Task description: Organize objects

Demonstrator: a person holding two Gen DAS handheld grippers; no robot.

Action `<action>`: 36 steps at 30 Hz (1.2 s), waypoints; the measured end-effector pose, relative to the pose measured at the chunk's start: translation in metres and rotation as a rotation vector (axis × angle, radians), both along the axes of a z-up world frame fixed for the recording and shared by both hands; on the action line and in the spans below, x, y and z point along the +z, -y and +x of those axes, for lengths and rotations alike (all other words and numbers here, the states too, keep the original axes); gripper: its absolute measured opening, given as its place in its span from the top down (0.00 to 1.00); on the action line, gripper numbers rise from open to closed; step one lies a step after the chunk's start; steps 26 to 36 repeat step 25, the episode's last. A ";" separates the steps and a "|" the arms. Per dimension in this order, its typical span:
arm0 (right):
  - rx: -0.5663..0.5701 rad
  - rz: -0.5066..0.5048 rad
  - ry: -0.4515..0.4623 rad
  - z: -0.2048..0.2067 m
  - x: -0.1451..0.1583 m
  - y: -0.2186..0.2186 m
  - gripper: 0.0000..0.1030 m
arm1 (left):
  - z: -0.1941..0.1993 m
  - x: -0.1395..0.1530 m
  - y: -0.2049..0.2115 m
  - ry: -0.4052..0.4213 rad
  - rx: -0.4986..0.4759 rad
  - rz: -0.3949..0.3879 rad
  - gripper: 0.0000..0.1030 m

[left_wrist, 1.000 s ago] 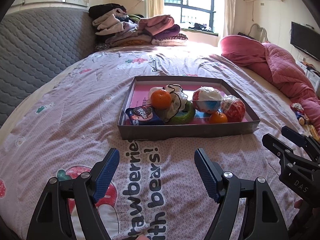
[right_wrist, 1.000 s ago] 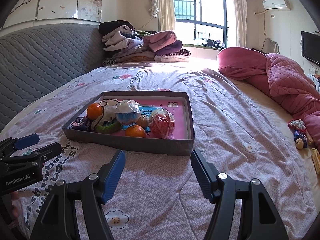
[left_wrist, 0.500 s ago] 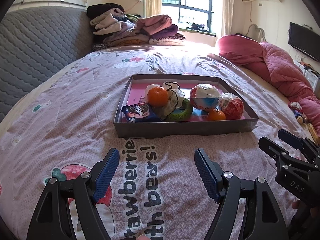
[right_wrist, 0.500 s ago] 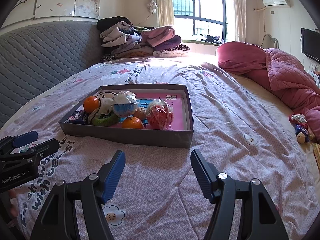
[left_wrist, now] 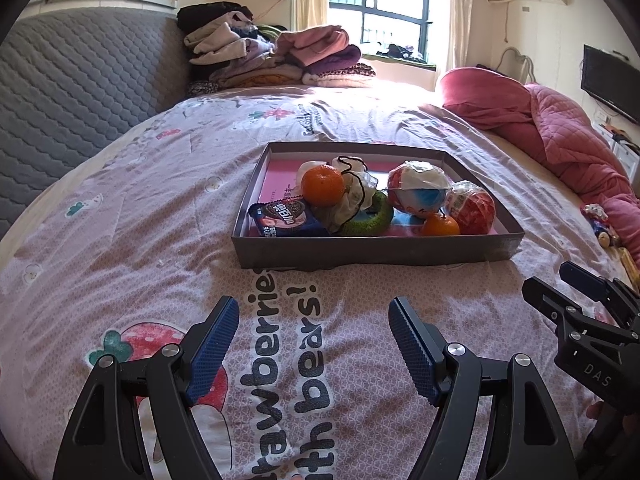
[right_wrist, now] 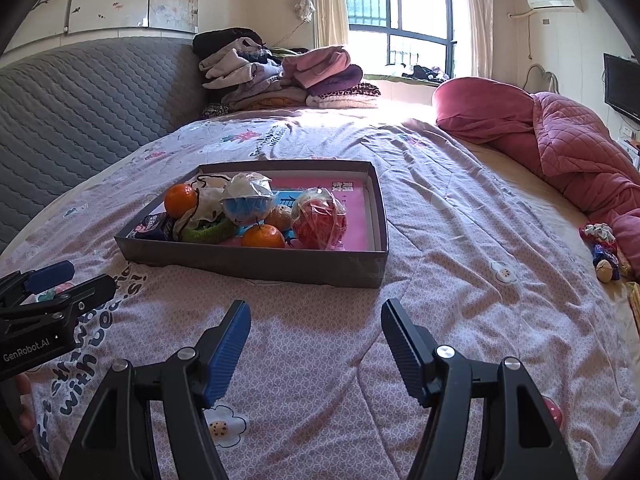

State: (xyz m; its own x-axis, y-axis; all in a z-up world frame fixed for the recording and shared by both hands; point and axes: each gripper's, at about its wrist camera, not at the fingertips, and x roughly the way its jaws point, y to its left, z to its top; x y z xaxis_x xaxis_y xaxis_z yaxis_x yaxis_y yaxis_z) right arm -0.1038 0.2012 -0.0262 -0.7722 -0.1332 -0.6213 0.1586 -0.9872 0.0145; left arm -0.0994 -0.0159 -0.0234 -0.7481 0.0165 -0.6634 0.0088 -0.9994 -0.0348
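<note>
Left wrist view: the bed (left_wrist: 132, 216) fills the frame, its printed cover bare on every side of the box (left_wrist: 376, 250), which sits near the middle of the bed, well clear of the headboard (left_wrist: 80, 92) edge on the left. A pink quilt (left_wrist: 560, 136) is heaped along the right edge, and a clothes pile (left_wrist: 276, 60) crowds the far corner by the headboard. Inside the box the things bunch toward its near left part: a white and blue ball (left_wrist: 418, 192), a red ball (left_wrist: 472, 208) against the near right corner, a green ring (left_wrist: 372, 220), a snack pack (left_wrist: 284, 216) at the near left corner, a large orange (left_wrist: 322, 184) and a small orange (left_wrist: 440, 225). The far left floor of the box is bare. The left hand-held gripper (left_wrist: 314, 332) hangs over open cover short of the box's near wall, jaws wide and empty. The right hand-held gripper (right_wrist: 316, 332), likewise wide apart and holding nothing, faces the box's near right corner.
</note>
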 end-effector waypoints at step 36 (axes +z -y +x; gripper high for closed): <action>0.004 0.002 0.015 0.000 -0.004 0.002 0.35 | -0.001 -0.001 0.001 0.005 0.005 -0.009 0.24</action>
